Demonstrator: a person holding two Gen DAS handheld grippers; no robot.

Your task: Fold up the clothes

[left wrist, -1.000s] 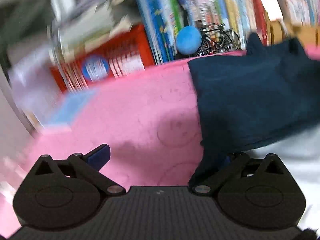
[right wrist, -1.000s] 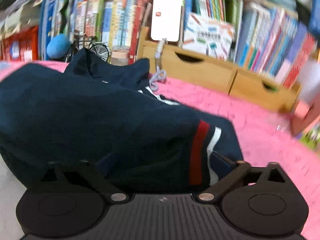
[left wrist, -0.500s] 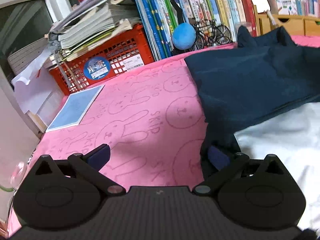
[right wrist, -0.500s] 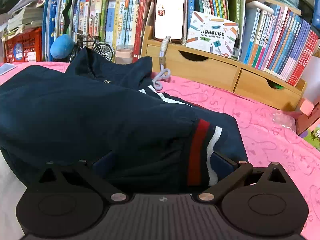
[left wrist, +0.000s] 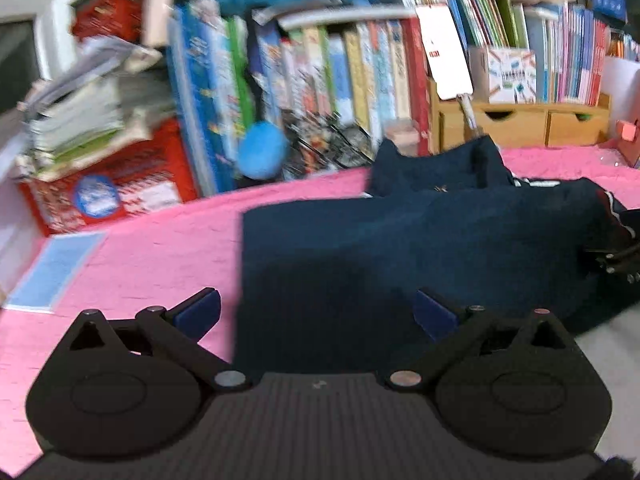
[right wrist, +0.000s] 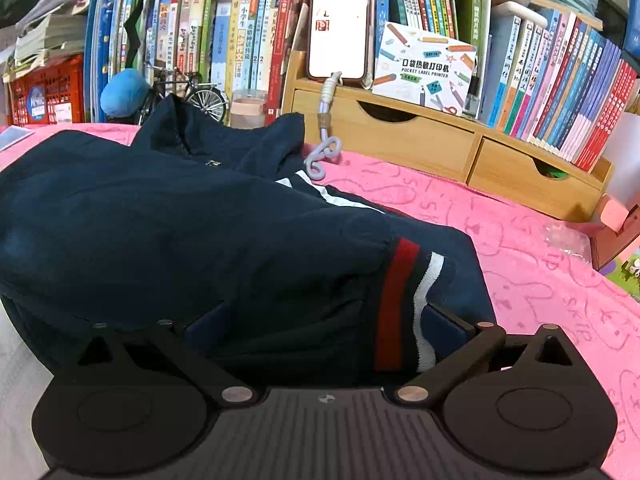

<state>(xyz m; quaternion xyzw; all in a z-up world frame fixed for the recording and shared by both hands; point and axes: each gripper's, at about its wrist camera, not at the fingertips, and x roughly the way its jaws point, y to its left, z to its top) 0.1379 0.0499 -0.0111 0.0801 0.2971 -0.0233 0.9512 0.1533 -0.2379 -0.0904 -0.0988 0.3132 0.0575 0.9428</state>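
Navy garment (right wrist: 192, 232) lies bunched on pink cloth (right wrist: 540, 248), filling centre and left of the right wrist frame. Right gripper (right wrist: 324, 328) jaws spread wide, striped cuff (right wrist: 404, 300) lying between them, unpinched. Left gripper (left wrist: 316, 312) jaws apart, empty, over garment's left edge; that view blurred. Bookshelf (right wrist: 248, 40) across upper frame.

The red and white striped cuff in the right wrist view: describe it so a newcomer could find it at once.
Start at the pink rabbit-print table cover, then the dark navy jacket heaped on it. At its near right end, between the fingers of the right gripper, sits the ribbed cuff: the only red band edged with white on plain navy cloth.
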